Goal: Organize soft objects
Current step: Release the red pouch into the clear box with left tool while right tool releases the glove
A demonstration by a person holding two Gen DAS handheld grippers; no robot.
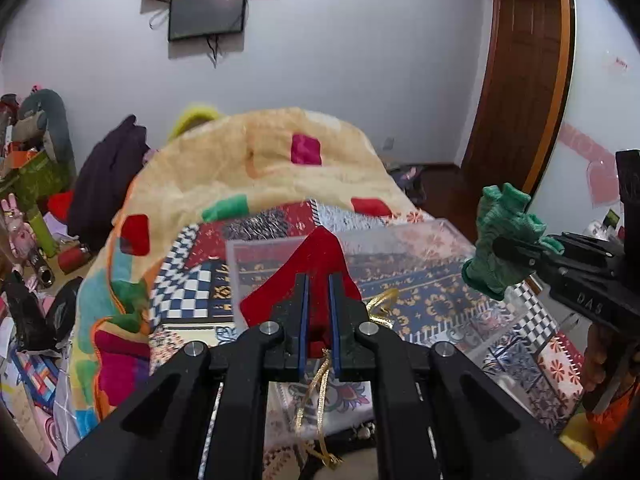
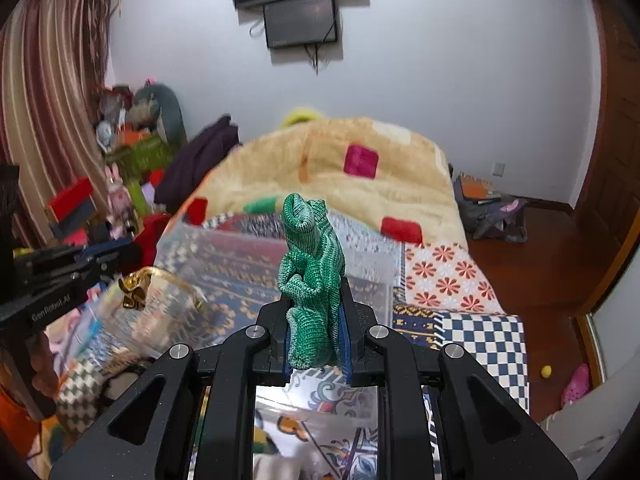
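The left gripper [image 1: 318, 312] is clenched on a red cloth pouch [image 1: 316, 268], a smooth, felt-like piece whose pointed top rises just beyond the blue-lined fingertips; thin gold cord [image 1: 320, 384] trails down below the jaws. The right gripper [image 2: 314, 320] is clamped on a green knitted glove [image 2: 310, 272], ribbed and bunched, its rolled folds standing up out of the jaws.

Directly ahead of both claws sits a clear plastic box [image 1: 400, 248], straight-walled and open-topped, resting on a patterned bedspread [image 1: 192, 280] of checks, florals and blue-gold bands. Beyond the box a plush cream blanket [image 1: 260, 160] with red, pink and green squares heaps up high.

The left wrist view shows the right gripper [image 1: 520, 250] from the side, off to its right, with the glove [image 1: 500, 240] held near the box's right-hand rim. Only the right wrist view shows a crinkled transparent bag with a gold ribbon bow [image 2: 136, 284] to its left, just beside the box, the wooden floor [image 2: 540, 264] to its right past the bed's edge, and the striped curtain [image 2: 44, 92] far left.

The box's near wall lies just ahead of the left fingertips. Room to the left of the left claw is crowded with clutter [image 1: 36, 216]; above the box the air is open up to the white wall [image 1: 360, 60].
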